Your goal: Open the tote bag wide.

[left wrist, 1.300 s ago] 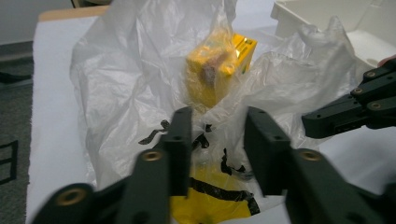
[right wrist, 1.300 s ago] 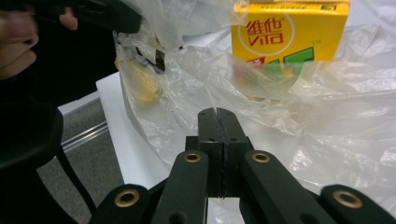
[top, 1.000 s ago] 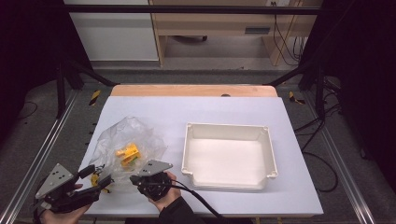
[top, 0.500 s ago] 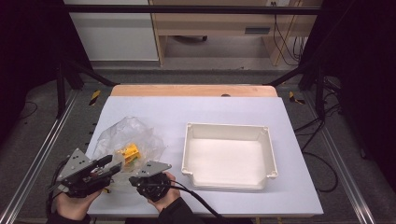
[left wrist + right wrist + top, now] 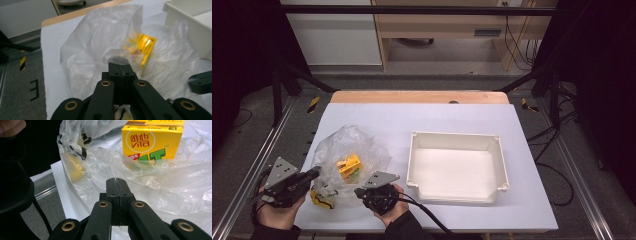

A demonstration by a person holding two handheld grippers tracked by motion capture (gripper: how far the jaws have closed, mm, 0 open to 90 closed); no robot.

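Observation:
A crumpled clear plastic bag (image 5: 343, 150) lies on the left of the white table. Inside it stands a yellow drink carton (image 5: 349, 165), which the right gripper view shows close up as a carton (image 5: 152, 140) with red and green print. My left gripper (image 5: 315, 173) is at the bag's near-left edge. In the left gripper view this gripper (image 5: 120, 65) is shut on a raised fold of the bag (image 5: 100, 37). My right gripper (image 5: 359, 191) is at the bag's near edge. Its jaws (image 5: 117, 181) are shut on the bag film (image 5: 160, 182).
A white tray (image 5: 457, 136) with nothing in it stands right of the bag, its corner (image 5: 185, 12) close to the bag. A small yellow and black item (image 5: 323, 198) sits at the bag's near-left corner. The table's front edge lies just under both hands.
My left gripper has moved from the table's near-left corner forward and right to the bag's edge and now pinches a fold. The right gripper has stayed put.

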